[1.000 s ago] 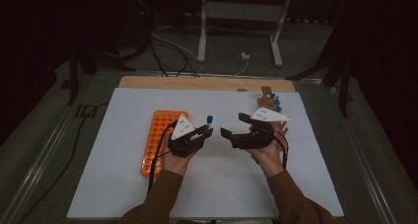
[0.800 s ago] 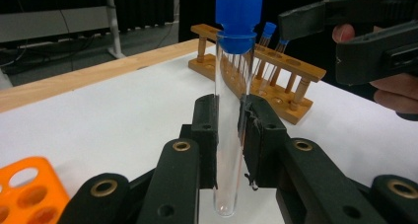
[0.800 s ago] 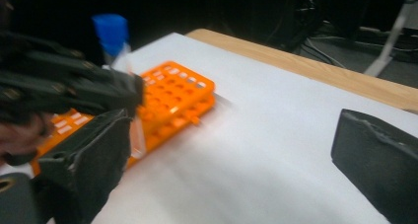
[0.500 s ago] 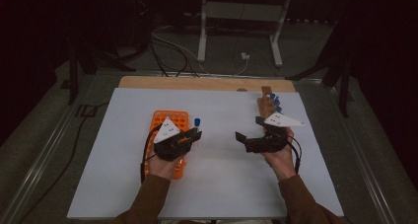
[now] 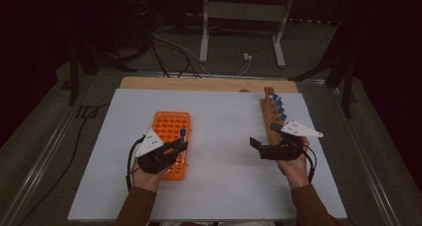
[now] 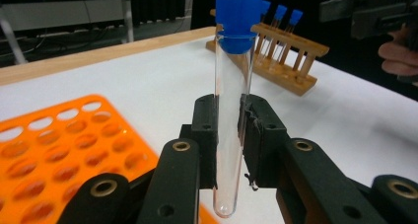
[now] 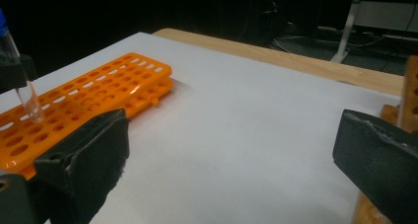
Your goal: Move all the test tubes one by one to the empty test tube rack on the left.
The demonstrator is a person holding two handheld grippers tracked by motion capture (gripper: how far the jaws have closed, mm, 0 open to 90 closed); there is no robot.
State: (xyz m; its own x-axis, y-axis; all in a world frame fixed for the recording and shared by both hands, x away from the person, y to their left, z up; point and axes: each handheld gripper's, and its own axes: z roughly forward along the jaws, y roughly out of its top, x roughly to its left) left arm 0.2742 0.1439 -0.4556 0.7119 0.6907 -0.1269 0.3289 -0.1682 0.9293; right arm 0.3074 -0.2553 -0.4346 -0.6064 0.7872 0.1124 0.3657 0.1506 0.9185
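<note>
My left gripper [image 6: 229, 130] is shut on a clear test tube [image 6: 229, 110] with a blue cap, held upright. In the high view that gripper [image 5: 181, 145] hangs over the near right part of the orange rack [image 5: 169, 126], the tube's cap [image 5: 183, 132] above it. My right gripper [image 5: 255, 143] stands open beside the near end of the wooden rack [image 5: 271, 114]. Its jaws have just opened a little wider, and nothing lies between its pads [image 7: 93, 150]. The right gripper view also shows the tube [image 7: 22, 86] over the orange rack [image 7: 98, 91].
The wooden rack [image 6: 286, 41] holds several blue-capped tubes. A white sheet [image 5: 224, 111] covers the table, with a wooden strip [image 5: 199, 83] along its far edge. Cables and a metal stand [image 5: 239, 17] lie on the floor beyond.
The hands have drawn apart. My left gripper carried the tube leftward and nearer over the orange rack. My right gripper moved right, beside the wooden rack.
</note>
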